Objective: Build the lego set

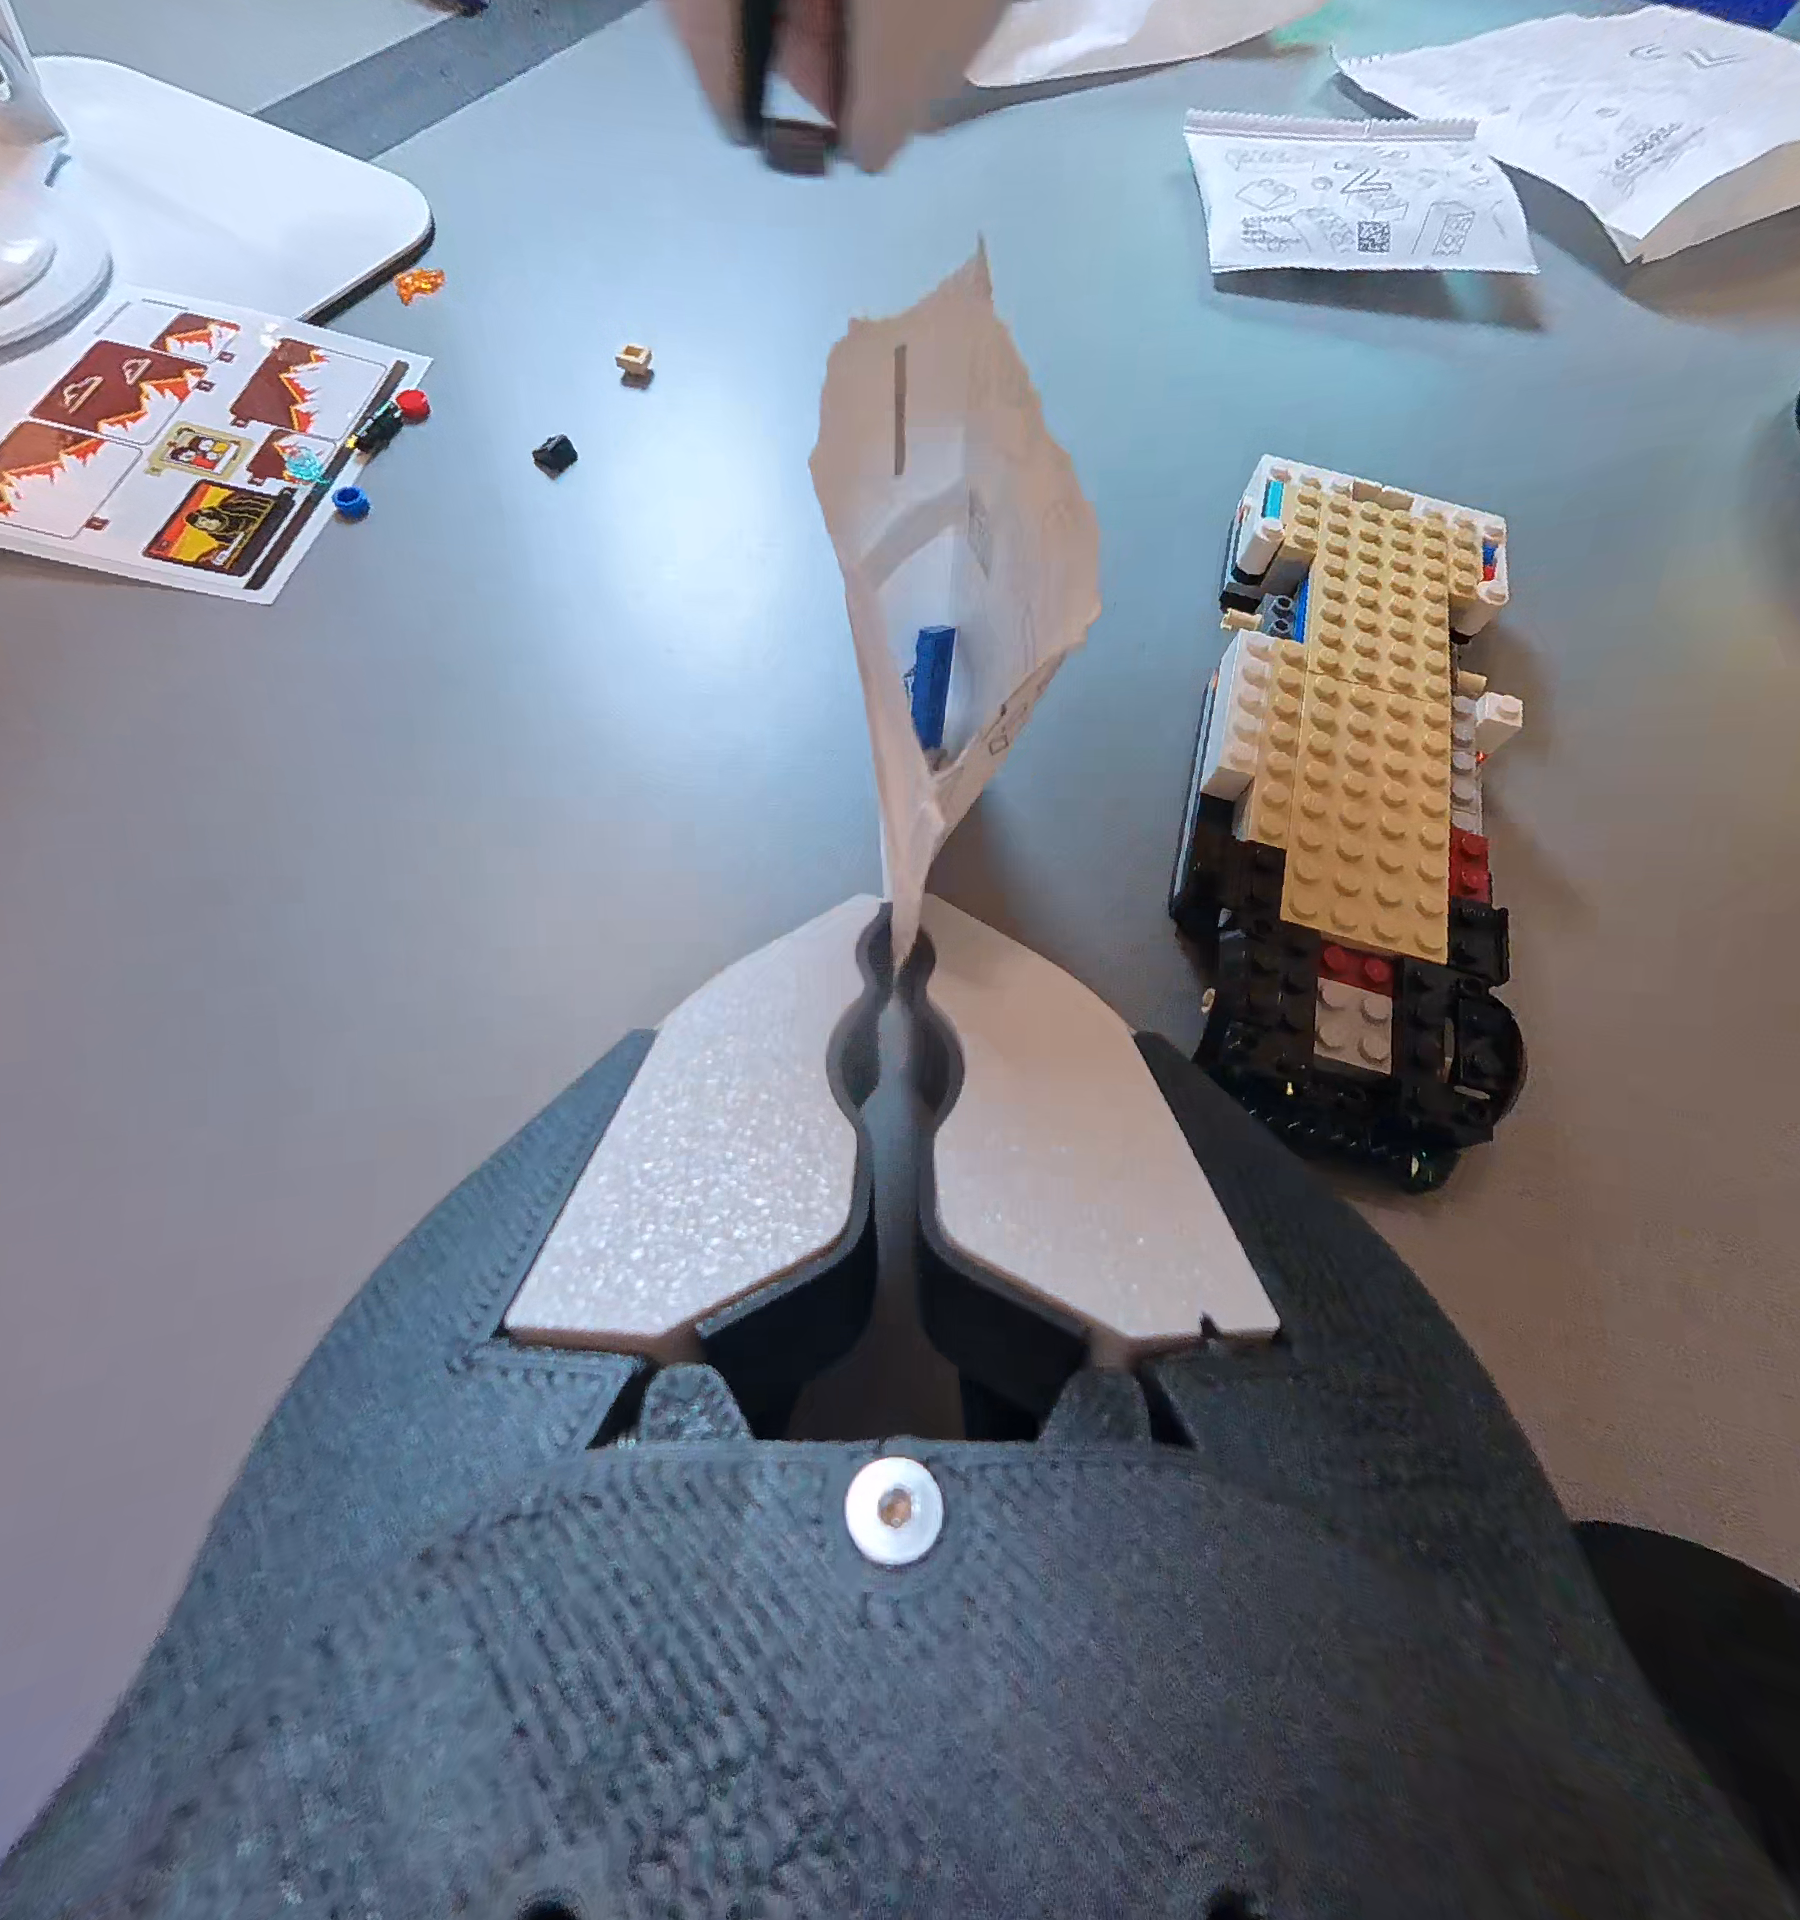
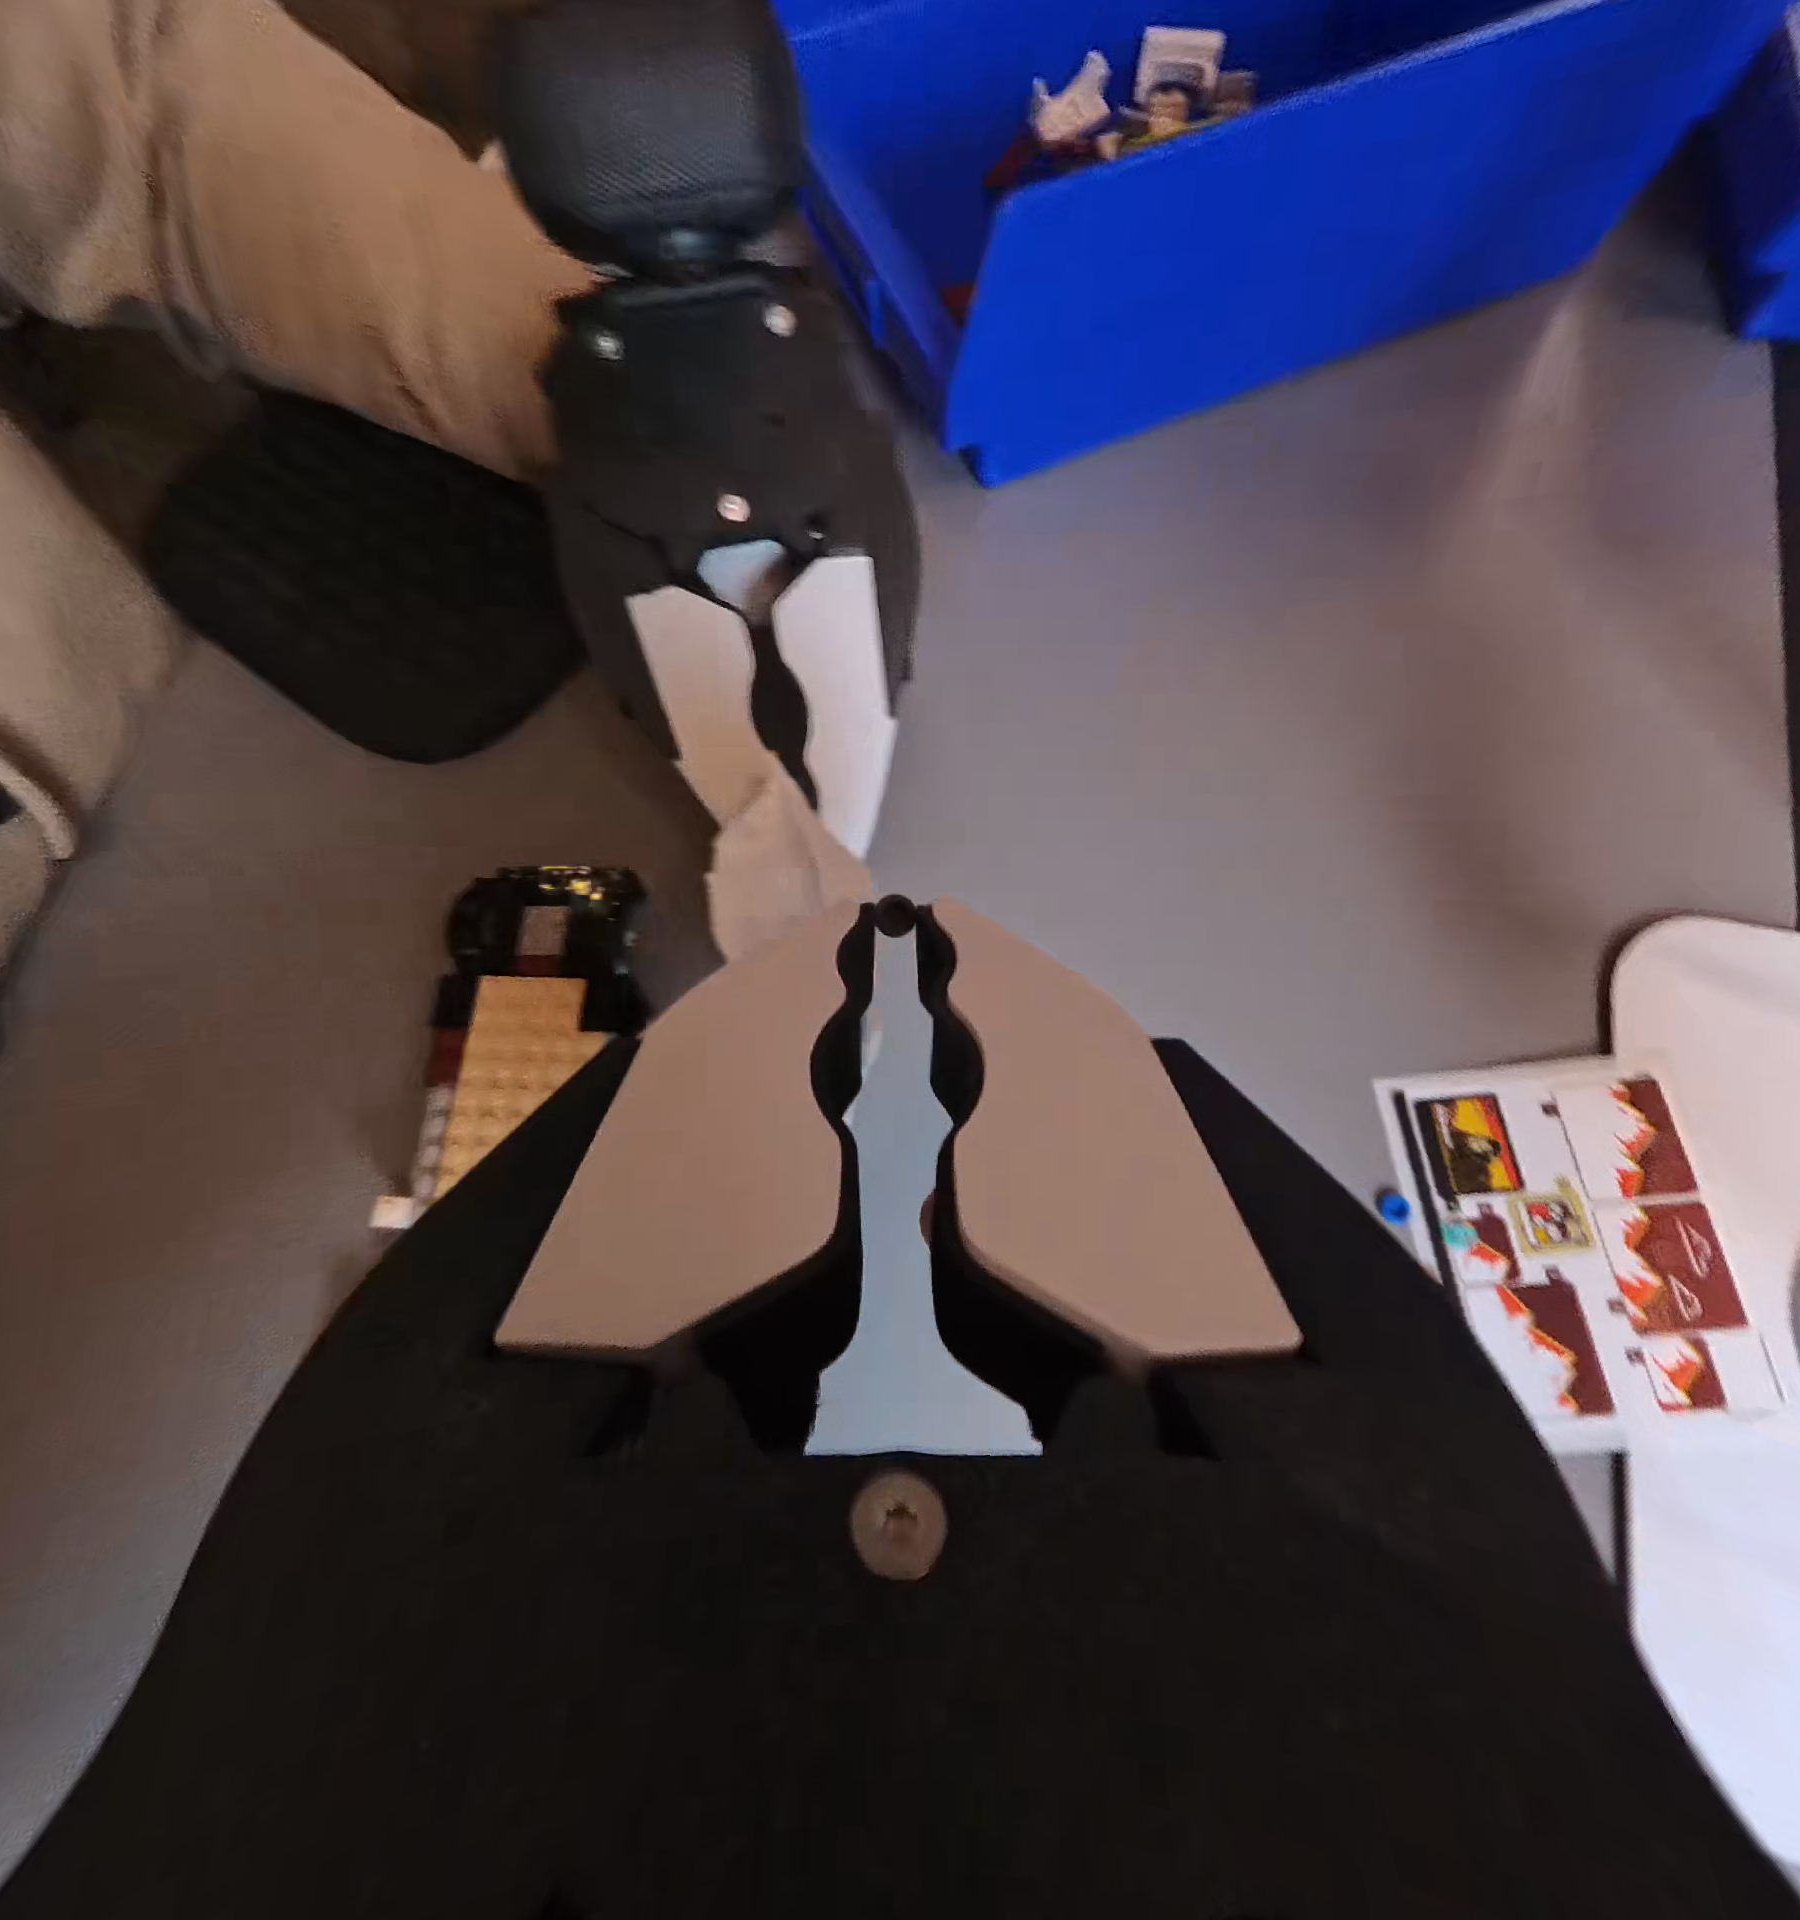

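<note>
Closest to the left wrist camera, the left gripper [image 1: 901, 940] had its two pale fingers [image 1: 750, 1122] pressed together on the bottom corner of a torn white paper bag [image 1: 953, 540], which stood up from the fingertips with its ragged mouth open; a blue brick [image 1: 932, 686] showed inside the bag. To the right of that gripper, just beside its black shell, a brick-built model [image 1: 1363, 800] with a tan studded top and a black end lay on the grey table [image 1: 563, 779]. To the left, farther off, a sticker sheet [image 1: 179, 447] rested partly under a white stand base [image 1: 200, 218], with small loose pieces near it: a red one [image 1: 413, 403], a blue one [image 1: 351, 503], a black one [image 1: 555, 453] and a tan one [image 1: 634, 361]. Other white paper bags [image 1: 1358, 197] lay at the far right. At the top edge the right gripper appeared blurred, a dark piece between its tips. In the right wrist view, the right gripper [image 2: 896, 920] pinched a small dark round piece [image 2: 895, 914] between its fingertips, the fingers otherwise a little apart. Beyond it the left gripper [image 2: 787, 790] held the bag, and blue bins [image 2: 1291, 260] stood at the far side of the table.
</note>
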Tool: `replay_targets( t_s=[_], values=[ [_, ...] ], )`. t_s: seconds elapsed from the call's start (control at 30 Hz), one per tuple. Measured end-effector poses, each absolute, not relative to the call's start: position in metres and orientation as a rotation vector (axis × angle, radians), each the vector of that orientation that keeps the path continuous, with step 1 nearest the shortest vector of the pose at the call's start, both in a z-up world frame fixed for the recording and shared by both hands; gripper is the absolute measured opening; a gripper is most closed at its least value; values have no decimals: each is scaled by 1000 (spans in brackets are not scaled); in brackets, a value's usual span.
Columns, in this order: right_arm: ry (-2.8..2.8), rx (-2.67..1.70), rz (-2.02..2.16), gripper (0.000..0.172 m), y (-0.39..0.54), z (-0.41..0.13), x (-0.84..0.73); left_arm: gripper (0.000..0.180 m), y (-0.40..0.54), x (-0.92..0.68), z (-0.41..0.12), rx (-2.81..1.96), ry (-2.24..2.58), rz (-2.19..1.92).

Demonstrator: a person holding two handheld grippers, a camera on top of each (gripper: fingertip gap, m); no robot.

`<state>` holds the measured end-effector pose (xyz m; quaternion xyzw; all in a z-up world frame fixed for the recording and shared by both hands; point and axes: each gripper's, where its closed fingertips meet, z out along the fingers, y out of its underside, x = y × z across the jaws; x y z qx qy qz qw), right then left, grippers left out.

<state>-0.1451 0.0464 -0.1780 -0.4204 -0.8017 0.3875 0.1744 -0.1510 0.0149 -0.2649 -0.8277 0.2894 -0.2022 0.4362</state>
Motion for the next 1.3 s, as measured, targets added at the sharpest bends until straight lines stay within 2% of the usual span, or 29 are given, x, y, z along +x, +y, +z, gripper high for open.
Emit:
replay_targets(
  t_s=[0.2, 0.4, 0.57, 0.83, 1.3],
  values=[
    [-2368, -1160, 976, 11, 31, -201, -141, 0, 15, -152, -265, -2062, 717, -500],
    [-2323, -1181, 996, 18, 38, -197, -142, 0, 15, -154, -265, -2066, 710, -501],
    [-2205, -1284, 923, 19, 85, -189, -142, 1, 15, -154, -265, -2067, 712, -497],
    [-2044, -1675, 746, 22, 186, -252, -113, 0, 15, -154, -265, -2067, 716, -494],
    [-2128, -1667, 706, 24, 179, -283, -126, 0, 15, -155, -267, -2075, 707, -510]
  ],
)
